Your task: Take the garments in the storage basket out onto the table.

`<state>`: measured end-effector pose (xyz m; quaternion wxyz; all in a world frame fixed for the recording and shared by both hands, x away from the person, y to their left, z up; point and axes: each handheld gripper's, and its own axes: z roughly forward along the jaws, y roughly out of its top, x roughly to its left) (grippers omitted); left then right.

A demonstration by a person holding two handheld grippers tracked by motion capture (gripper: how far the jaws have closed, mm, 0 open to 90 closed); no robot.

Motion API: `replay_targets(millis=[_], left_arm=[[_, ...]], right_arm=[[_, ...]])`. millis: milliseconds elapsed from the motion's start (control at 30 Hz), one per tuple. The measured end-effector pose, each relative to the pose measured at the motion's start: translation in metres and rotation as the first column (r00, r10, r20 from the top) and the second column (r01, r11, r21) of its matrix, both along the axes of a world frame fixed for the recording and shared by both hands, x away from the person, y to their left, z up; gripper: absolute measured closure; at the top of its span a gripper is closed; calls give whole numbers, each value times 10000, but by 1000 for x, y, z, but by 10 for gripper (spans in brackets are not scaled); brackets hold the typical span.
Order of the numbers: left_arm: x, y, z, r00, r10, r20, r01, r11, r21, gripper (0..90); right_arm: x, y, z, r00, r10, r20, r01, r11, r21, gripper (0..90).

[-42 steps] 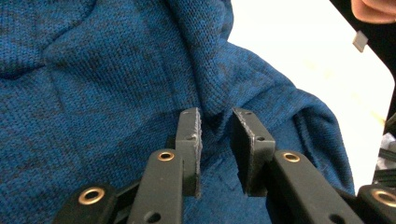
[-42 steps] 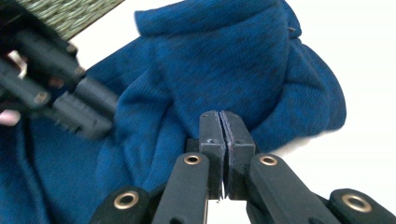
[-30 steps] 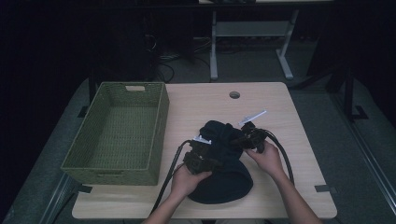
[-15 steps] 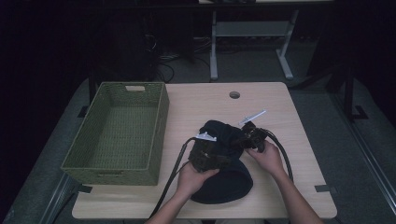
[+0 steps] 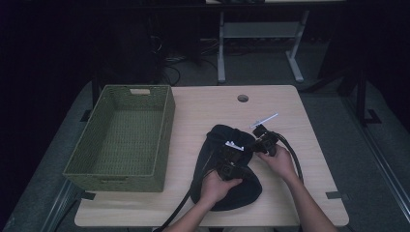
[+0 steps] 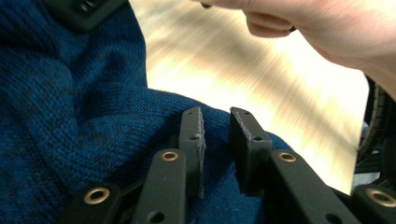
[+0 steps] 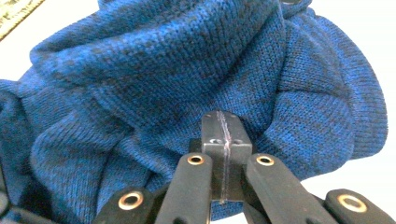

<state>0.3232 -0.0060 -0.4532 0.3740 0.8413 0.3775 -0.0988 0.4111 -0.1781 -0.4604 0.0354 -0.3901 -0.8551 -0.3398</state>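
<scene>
**Knitted garment on table, two hand-held grippers at work**

Item: dark blue knitted garment, bunched in folds, lying on the pale wooden table toward its near right part, well apart from the basket.

Left gripper: set low over the knit near the garment's right edge; jaws have just been closing, a narrow gap remains between the pads, no fabric visibly pinched between them.

Right gripper: jaws clenched pad to pad, tips against a fold of the garment; whether any knit is caught in the seam cannot be told.

Hands: the left hand rests on the garment, the right hand at its right side.

Also present: green woven rectangular basket, left part of the table.
</scene>
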Motion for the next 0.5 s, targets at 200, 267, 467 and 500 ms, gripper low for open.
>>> replay_targets(millis=[200,267,467,500], left_arm=[[-4,-2,-3,9996,-273,-20,273,9992,275,781],[-5,-2,-3,9993,-362,-38,363,9988,324,789],[-5,-1,-7,9991,-398,-176,403,9988,274,791],[-6,-1,-7,9990,-433,-146,437,9985,320,791]], right_arm=[[8,4,-3,9998,-196,79,197,9997,-107,899],[12,4,-1,9996,-229,176,234,9992,-318,899],[21,2,-1,9986,-506,153,512,9979,-398,899],[23,2,0,9979,-593,259,606,9969,-509,899]])
